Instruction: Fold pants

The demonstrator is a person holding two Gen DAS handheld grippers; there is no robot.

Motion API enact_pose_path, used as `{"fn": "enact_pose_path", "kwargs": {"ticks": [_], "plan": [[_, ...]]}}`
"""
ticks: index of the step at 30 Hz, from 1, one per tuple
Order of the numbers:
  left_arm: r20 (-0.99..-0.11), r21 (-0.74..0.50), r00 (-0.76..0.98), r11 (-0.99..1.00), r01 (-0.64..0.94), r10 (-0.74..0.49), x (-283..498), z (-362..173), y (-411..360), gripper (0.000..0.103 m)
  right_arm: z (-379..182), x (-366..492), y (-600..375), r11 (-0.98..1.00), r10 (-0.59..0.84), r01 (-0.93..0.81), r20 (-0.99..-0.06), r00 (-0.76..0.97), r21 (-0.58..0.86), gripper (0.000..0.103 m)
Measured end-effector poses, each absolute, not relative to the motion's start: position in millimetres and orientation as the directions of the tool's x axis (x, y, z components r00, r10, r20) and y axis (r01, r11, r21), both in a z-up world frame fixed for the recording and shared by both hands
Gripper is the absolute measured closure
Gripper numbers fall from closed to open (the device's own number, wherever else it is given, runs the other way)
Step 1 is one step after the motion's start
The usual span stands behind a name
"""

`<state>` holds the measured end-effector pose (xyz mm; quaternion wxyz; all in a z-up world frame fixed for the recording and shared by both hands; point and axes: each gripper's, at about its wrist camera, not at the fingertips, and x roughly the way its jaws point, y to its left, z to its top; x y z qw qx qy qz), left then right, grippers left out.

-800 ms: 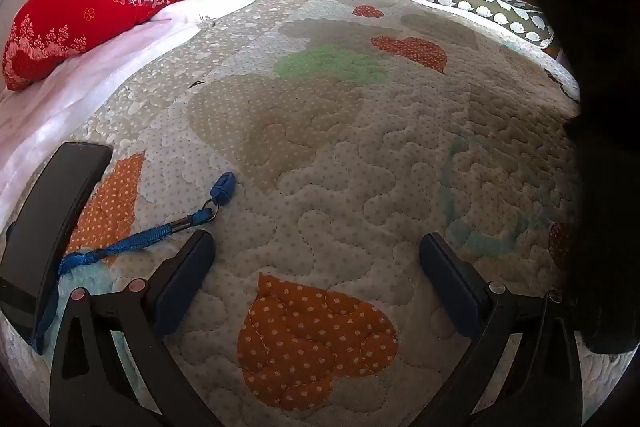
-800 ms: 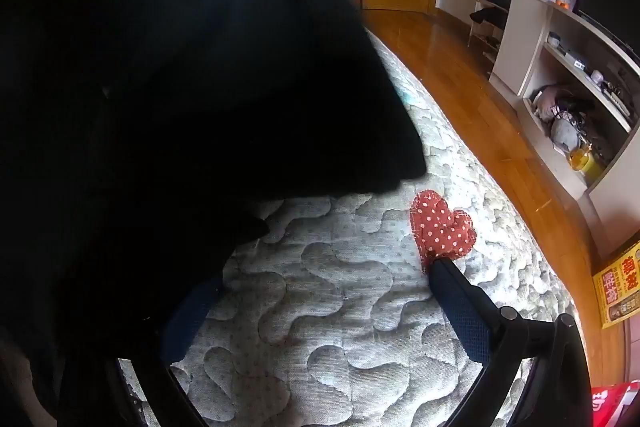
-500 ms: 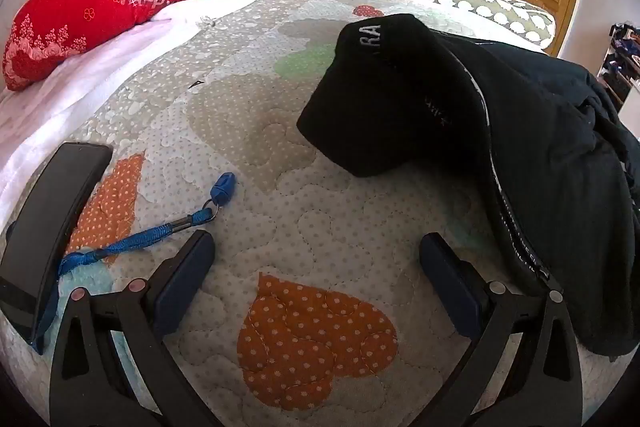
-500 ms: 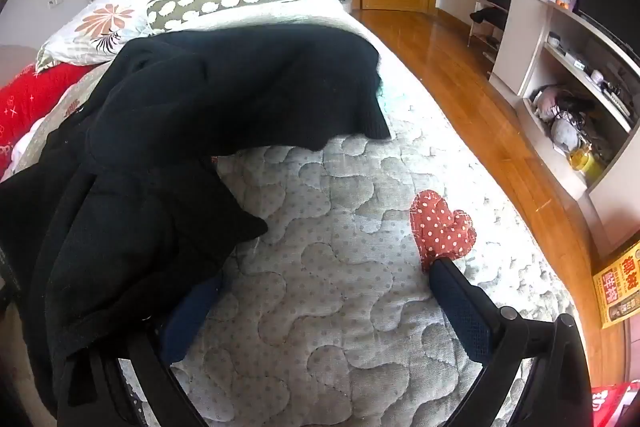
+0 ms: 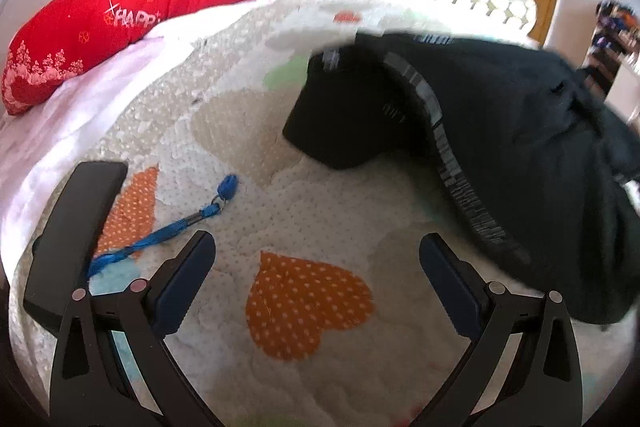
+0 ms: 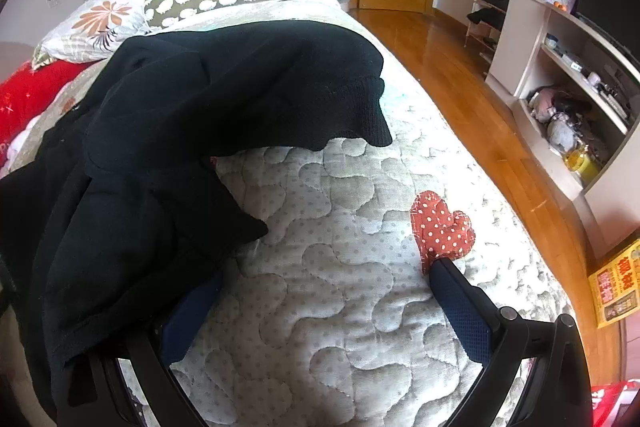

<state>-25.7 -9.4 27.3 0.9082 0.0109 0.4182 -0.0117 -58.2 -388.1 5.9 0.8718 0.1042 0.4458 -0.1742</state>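
- Right wrist view: pants [image 6: 208, 115] heap left of the spread right gripper [image 6: 320, 291], draping its left finger.
- Left gripper [image 5: 316, 267], jaws spread and empty; pants lie to its right.

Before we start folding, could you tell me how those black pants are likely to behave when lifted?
The black pants lie crumpled in soft folds on the quilt, so they will probably sag and drape. The cloth looks thick, so likely fairly heavy. The ribbed cuff should resist slipping.
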Motion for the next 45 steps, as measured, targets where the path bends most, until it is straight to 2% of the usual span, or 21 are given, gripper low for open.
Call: {"fn": "enact_pose_path", "kwargs": {"ticks": [3, 6, 11, 14, 21, 39, 42, 45], "plan": [[-0.735, -0.003, 0.677, 0.999, 0.046, -0.033, -33.5, 45.2, -11.3, 0.000, 14.7, -59.4, -383.9, 0.919, -0.165, 0.389, -0.824, 0.541, 0.071, 0.000], [-0.712, -0.004, 0.701, 0.998, 0.061, -0.046, -35.8, 58.9, -14.4, 0.000, 33.5, -74.2, -378.8, 0.928, -0.059, 0.318, -0.767, 0.638, 0.193, 0.003], [-0.691, -0.011, 0.720, 0.996, 0.087, -0.070, -31.7, 76.0, -21.5, 0.000, 64.1, -88.9, -350.2, 0.964, -0.036, 0.205, -0.684, 0.729, 0.167, 0.003], [-0.686, -0.015, 0.723, 0.995, 0.094, -0.078, -32.5, 81.6, -24.4, 0.000, 74.3, -88.1, -331.0, 0.977, 0.010, 0.135, -0.667, 0.745, 0.166, 0.003], [-0.680, 0.007, 0.730, 0.995, 0.101, -0.069, -33.0, 85.5, -29.8, 0.000, 80.2, -83.8, -303.1, 0.990, 0.019, 0.081, -0.693, 0.721, 0.112, 0.003], [-0.683, 0.005, 0.727, 0.994, 0.107, -0.075, -32.8, 87.0, -38.8, 0.000, 78.3, -89.4, -310.1, 0.990, 0.030, 0.074, -0.701, 0.713, 0.118, 0.003], [-0.683, -0.007, 0.725, 0.994, 0.110, -0.085, -31.7, 86.2, -37.1, 0.000, 75.6, -91.1, -315.0, 0.989, 0.033, 0.080, -0.704, 0.710, 0.127, 0.003], [-0.684, -0.080, 0.717, 0.990, 0.112, -0.136, -28.0, 83.8, -25.9, 0.000, 70.8, -93.4, -322.7, 0.985, 0.043, 0.089, -0.711, 0.702, 0.148, 0.003]]}}
